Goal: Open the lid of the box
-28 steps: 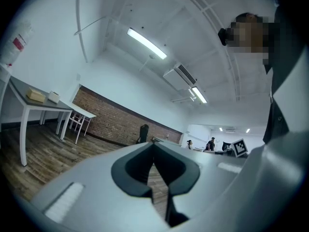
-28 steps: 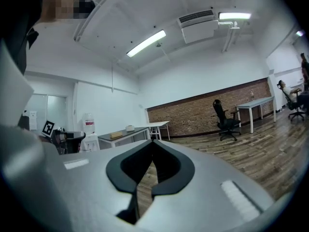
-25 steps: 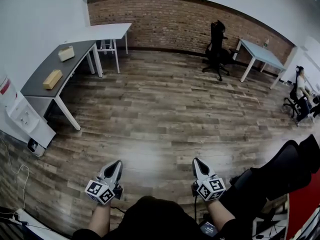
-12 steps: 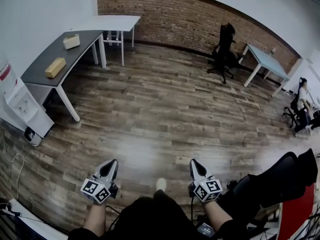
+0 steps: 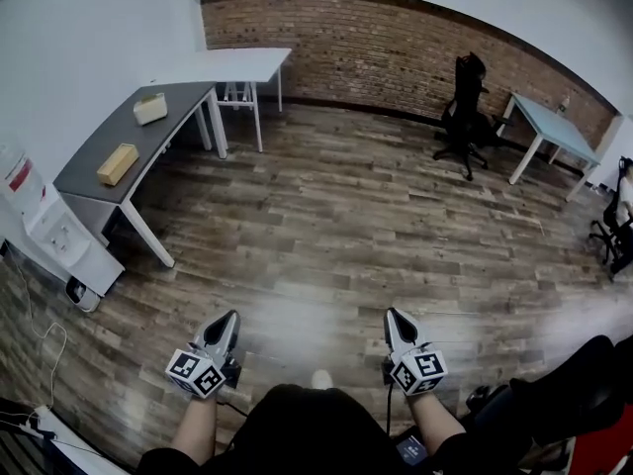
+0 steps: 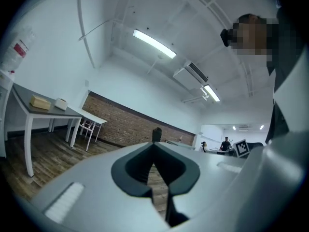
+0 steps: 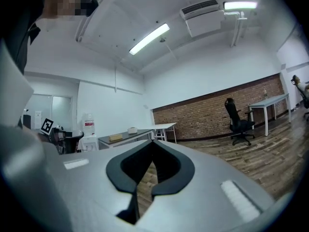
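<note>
Lying flat, box [image 5: 118, 163] runs lengthwise along table [image 5: 146, 139].

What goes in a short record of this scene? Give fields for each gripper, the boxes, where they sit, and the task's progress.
left gripper: jaws together, nothing between them, held over the wooden floor
right gripper: jaws together, nothing between them
boxes: tan box and pale box, apart from each other
support: both on the gray table by the left wall
position: both boxes across the floor from the grippers
task progress: neither box touched
</note>
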Available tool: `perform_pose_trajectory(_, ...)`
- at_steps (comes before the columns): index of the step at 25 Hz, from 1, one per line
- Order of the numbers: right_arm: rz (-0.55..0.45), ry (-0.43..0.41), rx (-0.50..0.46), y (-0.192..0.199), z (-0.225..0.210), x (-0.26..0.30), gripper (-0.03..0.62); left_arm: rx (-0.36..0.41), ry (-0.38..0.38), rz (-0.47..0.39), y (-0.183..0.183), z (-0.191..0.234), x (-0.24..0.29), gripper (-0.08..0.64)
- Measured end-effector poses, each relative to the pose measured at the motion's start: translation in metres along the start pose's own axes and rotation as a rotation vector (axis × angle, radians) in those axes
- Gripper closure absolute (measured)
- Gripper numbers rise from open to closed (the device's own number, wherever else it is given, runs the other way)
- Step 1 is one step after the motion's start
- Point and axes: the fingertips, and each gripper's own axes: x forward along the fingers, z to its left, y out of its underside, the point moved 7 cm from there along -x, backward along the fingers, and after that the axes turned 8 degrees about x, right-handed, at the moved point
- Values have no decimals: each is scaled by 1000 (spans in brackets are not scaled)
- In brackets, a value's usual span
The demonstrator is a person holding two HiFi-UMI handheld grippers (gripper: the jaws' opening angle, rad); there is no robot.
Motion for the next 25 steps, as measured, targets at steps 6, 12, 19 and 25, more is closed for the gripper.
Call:
perform_pose_trajectory(6, -21, -8, 41, -17, -43, 33, 591, 22, -33, -28, -7, 4, 50, 560)
perform_pose_trajectory(12, -17, -15, 50, -26, -66, 65, 591, 57, -69, -32, -8, 16, 90, 560)
perform_pose_trajectory(19, 6, -22, 18, -34, -67, 113, 591, 21, -42, -44, -7, 50, 126, 560)
perform_pose_trajectory(25, 10, -2, 8, -45, -69, 173, 591, 56, -9, -25, -15, 102, 169, 560)
